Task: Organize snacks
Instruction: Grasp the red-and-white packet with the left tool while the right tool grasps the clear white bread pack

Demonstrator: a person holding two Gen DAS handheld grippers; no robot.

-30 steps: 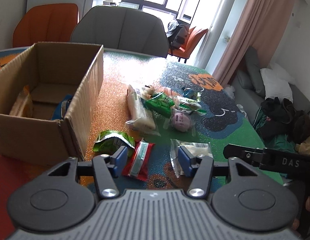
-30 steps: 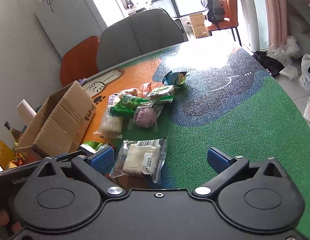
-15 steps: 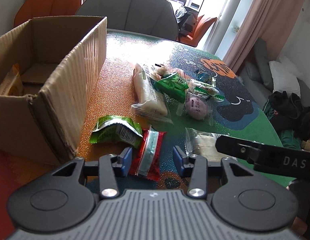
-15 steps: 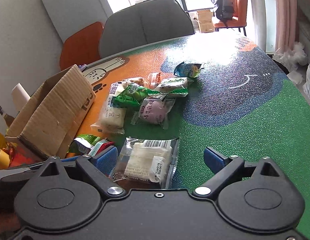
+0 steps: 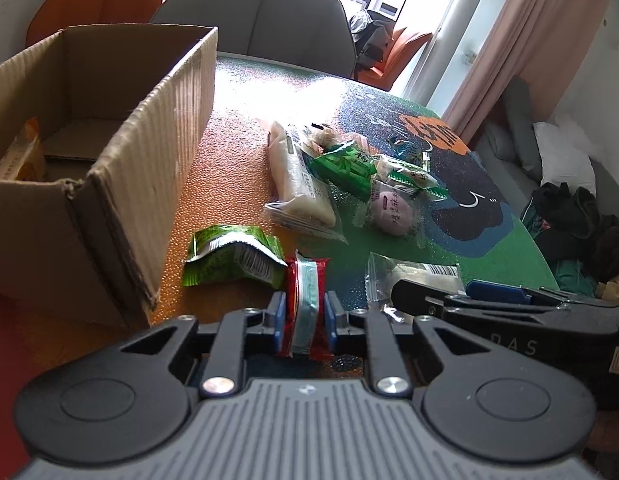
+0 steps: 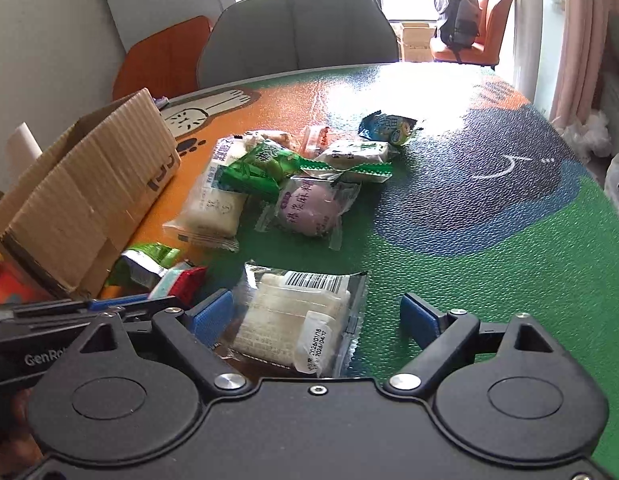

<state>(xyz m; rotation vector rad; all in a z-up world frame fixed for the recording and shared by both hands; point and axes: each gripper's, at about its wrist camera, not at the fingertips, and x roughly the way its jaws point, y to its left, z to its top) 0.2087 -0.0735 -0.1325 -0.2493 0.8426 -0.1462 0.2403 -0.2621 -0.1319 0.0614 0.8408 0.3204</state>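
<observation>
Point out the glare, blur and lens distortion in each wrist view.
Left wrist view: window light blows out the table beyond the cardboard box; the fisheye bends the curtain; the red snack packet in the left claw is sharp. Right wrist view: glare on the far tabletop, bowed edges, slight softness on the white bread packet.

Both wrist cams low over table (image 5: 245, 128) near edge, angled down toward far chairs. Shared: snack pile (image 5: 341, 168) (image 6: 269, 172), cardboard box (image 5: 149, 152) (image 6: 81, 200).
</observation>
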